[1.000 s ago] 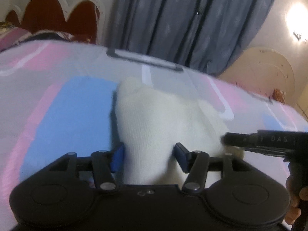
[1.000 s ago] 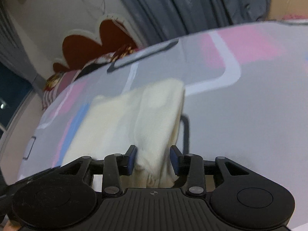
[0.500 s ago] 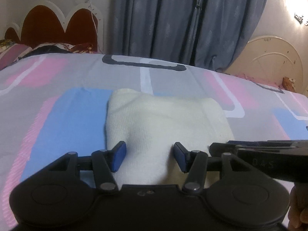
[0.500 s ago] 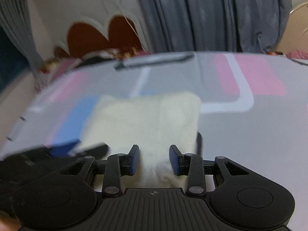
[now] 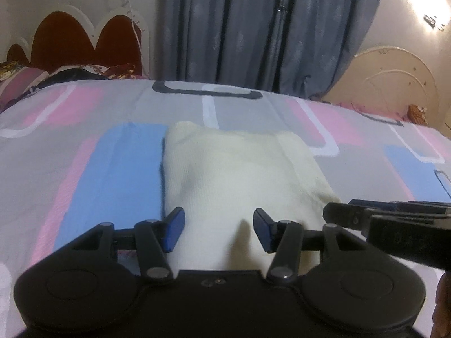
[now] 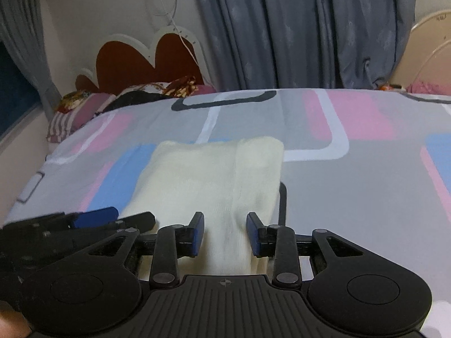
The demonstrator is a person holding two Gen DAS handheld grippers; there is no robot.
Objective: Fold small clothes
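Cream garment (image 5: pixel 234 174) folded into a rough rectangle on the bedspread (image 5: pixel 84 169), across a blue patch and grey ground, near edge reaching in between both sets of fingers

Behind: dark red headboard (image 5: pixel 84 42) with white scalloped rim, patterned pillows (image 6: pixel 84 107) below it, grey curtain (image 5: pixel 267 28) at the far side, cream rounded furniture (image 5: pixel 394 79) to the right

Left gripper (image 5: pixel 218 226): blue pads apart, cloth rising between them in a soft ridge, neither pad seen pressing it; right gripper (image 6: pixel 225 233): pads closer together, flanking a seam of the cloth; grip or mere touch cannot be told

In the left view, right gripper reaching in from the right edge, tip just beside the garment's near right corner; a hand (image 5: pixel 442 307) at the lower right edge. In the right view, left gripper lying at the lower left, just beside the cloth's near left corner, partly hiding it

Open bedspread all round the far and side edges of the garment; far edge well short of the pillows

Against a second ago: garment flatter and squarer, no longer lifted and tilted; views levelled out, blur gone
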